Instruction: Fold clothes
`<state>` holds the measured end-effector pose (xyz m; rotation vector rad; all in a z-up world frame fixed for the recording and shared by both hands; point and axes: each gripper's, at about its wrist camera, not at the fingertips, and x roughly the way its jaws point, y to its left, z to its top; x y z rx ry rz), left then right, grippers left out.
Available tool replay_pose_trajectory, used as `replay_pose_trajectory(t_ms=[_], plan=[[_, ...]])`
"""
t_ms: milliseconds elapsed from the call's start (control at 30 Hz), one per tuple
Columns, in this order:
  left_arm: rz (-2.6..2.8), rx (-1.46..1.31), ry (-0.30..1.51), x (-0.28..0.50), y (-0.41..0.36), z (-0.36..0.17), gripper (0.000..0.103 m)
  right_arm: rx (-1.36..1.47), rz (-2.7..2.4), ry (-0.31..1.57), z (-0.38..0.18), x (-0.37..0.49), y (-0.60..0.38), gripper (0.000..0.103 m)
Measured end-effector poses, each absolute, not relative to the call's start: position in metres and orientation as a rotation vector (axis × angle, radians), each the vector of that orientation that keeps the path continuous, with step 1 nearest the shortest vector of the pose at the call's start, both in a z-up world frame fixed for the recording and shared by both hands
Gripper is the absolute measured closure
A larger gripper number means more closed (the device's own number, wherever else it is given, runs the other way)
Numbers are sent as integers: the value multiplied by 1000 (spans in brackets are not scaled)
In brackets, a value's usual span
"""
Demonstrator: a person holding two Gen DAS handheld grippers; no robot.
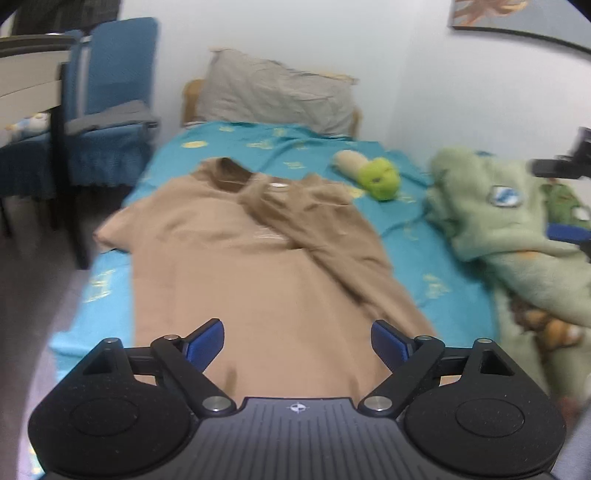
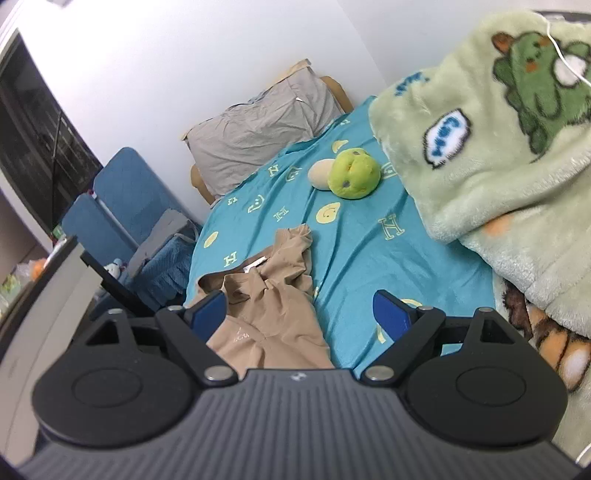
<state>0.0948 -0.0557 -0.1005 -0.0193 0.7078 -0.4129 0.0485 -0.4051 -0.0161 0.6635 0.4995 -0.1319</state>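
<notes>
Both grippers have their blue-padded fingers spread wide with nothing between them. From the left wrist camera, the left gripper hangs over the near hem of the tan shirt, fingers apart above the cloth; contact cannot be judged. From the right wrist camera, the right gripper sits above the shirt's collar end, its left finger over tan fabric and its right finger over bare teal bedsheet.

Only the left view shows the whole garment: it lies flat along the bed, collar toward 12 o'clock, one sleeve spread toward 9 o'clock near the bed's edge, the opposite side folded over the chest in a diagonal band. The right view shows just the rumpled neck area, a white label, and faint print on the cloth.

Beyond the shirt, at 1 o'clock in both views, rests a green plush toy touching a cream one. A grey pillow stands at the headboard. A pale green fleece blanket fills the 3 o'clock side; its dinosaur print is clear only from the right camera. Blue chairs stand at 10 o'clock. The left view alone catches a framed picture on the wall.
</notes>
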Motion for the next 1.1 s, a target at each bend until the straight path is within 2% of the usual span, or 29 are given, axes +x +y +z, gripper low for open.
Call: replay_pose_trajectory(t_ms=[100,200,367,500,600,833,867,933,1000,1100], plan=[[-283,-104,834,111,-38,-112,14,705,-99,539,-30,56,-414,15],[-199,-172,868,125,-19,-118,14,743,-98,576,-40,62,-417,15],[-168,-85,796,169,-20,-109,14,767,28,640,-49,94,-412,15],[-186,36,728,227,-33,-105,14,801,154,693,-46,157,-418,16],[-198,130,668,277,-45,-107,14,722,174,702,-53,212,-426,15],[-283,370,594,395,-100,-141,14,650,151,683,-113,339,-441,15],[-290,409,588,408,-107,-148,14,640,142,676,-122,357,-441,16],[-316,486,591,433,-116,-164,14,578,124,694,-144,392,-437,28],[-336,542,592,454,-120,-180,14,524,106,714,-161,417,-431,29],[-372,528,597,477,-118,-194,14,487,137,717,-177,439,-422,37]])
